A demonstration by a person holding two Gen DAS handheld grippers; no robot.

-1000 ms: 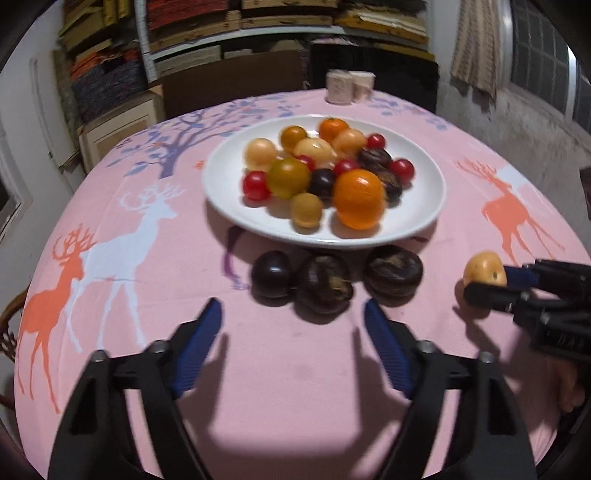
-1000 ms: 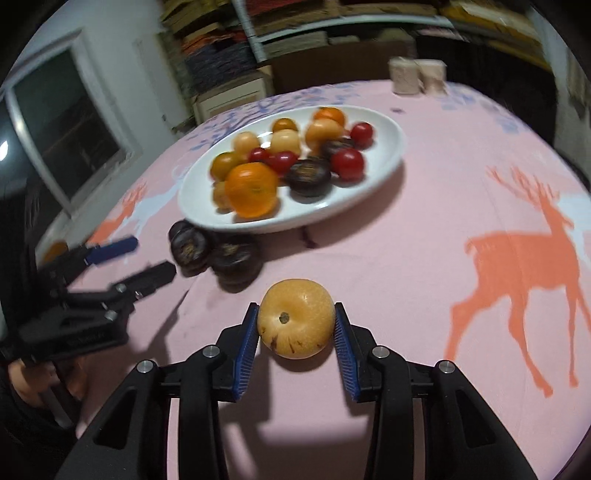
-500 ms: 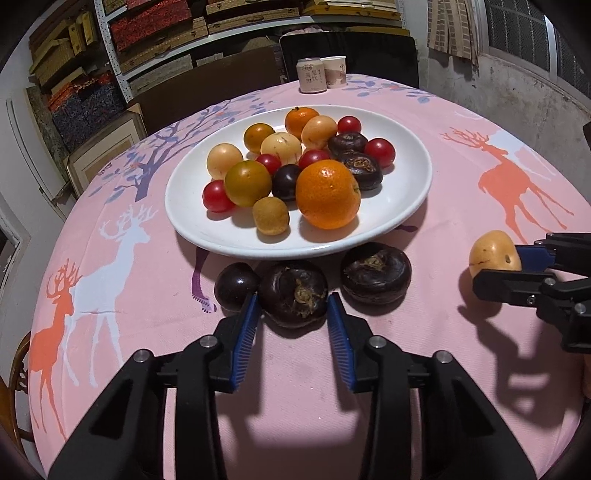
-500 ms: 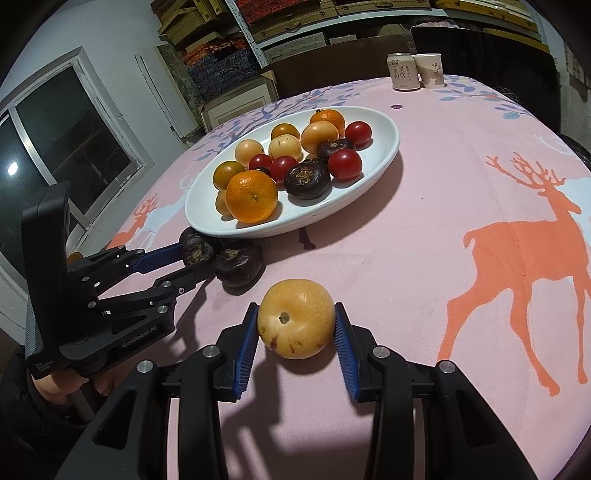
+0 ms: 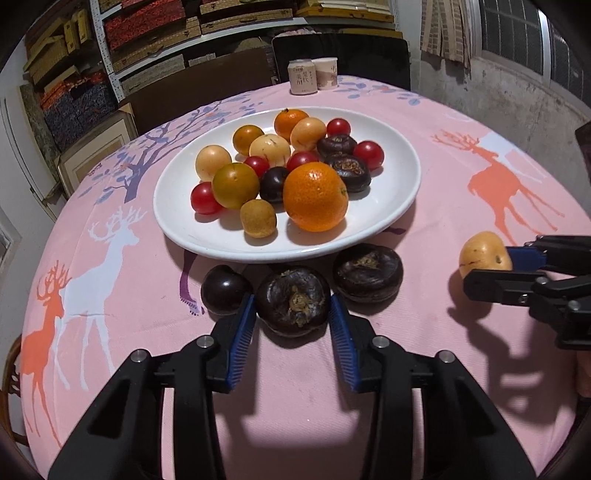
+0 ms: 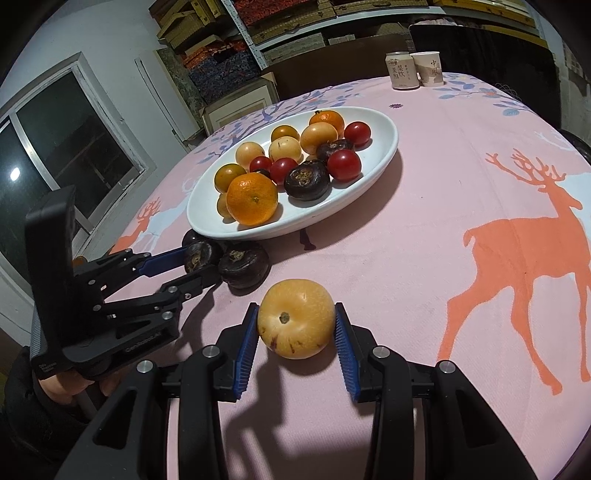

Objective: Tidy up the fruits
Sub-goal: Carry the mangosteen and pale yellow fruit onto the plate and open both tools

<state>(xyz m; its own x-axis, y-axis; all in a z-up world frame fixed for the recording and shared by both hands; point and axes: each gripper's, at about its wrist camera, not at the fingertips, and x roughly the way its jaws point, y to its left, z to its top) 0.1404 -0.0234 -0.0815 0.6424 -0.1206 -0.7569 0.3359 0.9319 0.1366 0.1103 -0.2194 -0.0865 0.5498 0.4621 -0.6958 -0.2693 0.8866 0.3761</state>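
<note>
Where blue pads (image 5: 242, 332) press: dark fruit (image 5: 293, 301) between

Stacked shelves (image 5: 236, 22), dark window (image 6: 66, 147), white wall (image 6: 110, 33).

Both views are sharp and evenly bright under light from above and behind, which throws the grippers' dark shadows forward onto the cloth (image 5: 295, 424). The plate (image 5: 402, 192) shows soft glare. Fisheye bending curves the edges, with black corners.

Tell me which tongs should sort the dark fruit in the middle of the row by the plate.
Left. The left tongs already clamp that dark fruit between the pads. The right tongs are shut on the yellow fruit, off to one side.
</note>
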